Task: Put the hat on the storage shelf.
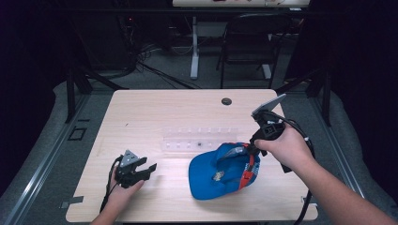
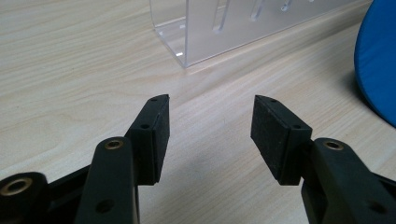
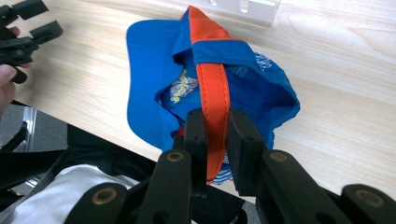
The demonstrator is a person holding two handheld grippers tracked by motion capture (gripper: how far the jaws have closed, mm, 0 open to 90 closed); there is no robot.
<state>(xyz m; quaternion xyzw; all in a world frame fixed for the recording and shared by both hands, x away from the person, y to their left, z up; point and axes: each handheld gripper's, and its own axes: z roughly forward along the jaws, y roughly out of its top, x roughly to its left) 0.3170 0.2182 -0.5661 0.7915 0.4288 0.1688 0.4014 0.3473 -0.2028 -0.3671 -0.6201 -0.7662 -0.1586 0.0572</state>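
The right gripper [image 1: 253, 146] is clenched on the orange strap [image 3: 214, 93] of a blue cap [image 1: 220, 176]. In the right gripper view both black pads press flat against the strap from either side, with the strap running up between them toward the cap's back edge. The cap lies upside down on the light wooden table [image 1: 155, 112], at its near right part, with the hollow of the crown facing up and a printed label visible inside. The brim points toward the person's side of the table. The strap end at the gripper appears raised off the table top while the brim end rests on the wood.

The left gripper [image 1: 145, 169] sits low over the near left part of the table, held in the person's left hand [image 1: 123, 190], well apart from the cap. Its jaws stand released and wide, with bare wood between the pads in the left gripper view and nothing held.

A clear acrylic rack [image 1: 197, 139] lies across the middle of the table, just beyond the cap. Whether the cap touches it cannot be told. A small dark grommet [image 1: 226, 101] is set in the table's far edge. A black folding chair [image 1: 251, 42] stands on the floor beyond the table.
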